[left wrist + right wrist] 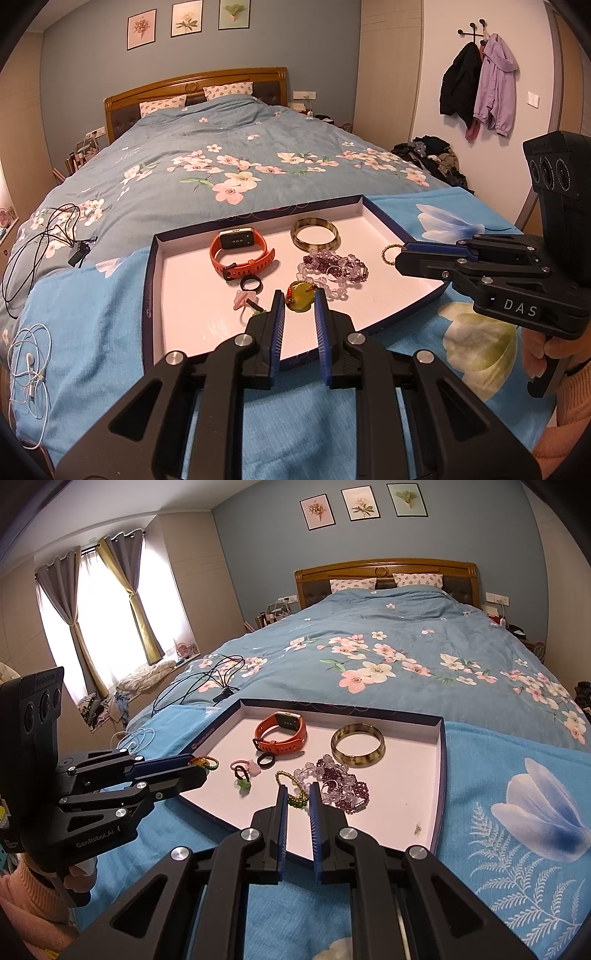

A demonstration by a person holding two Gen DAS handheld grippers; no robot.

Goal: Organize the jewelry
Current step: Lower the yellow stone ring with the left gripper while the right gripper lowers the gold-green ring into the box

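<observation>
Your left gripper (300, 293) pinches the yellow pendant (300, 295) low over the tray (149, 280); your right gripper (298, 794), nearly closed, holds the gold bead bracelet (291, 788). Ahead lie the purple beads (338, 782), then the bangle (357, 745), farther back.

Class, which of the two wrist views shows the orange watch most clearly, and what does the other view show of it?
The left wrist view: the orange watch lies in the tray with its screen facing the camera and its strap loop unobstructed. The right wrist view also shows the whole watch, but from the side, with the screen turned away.
</observation>
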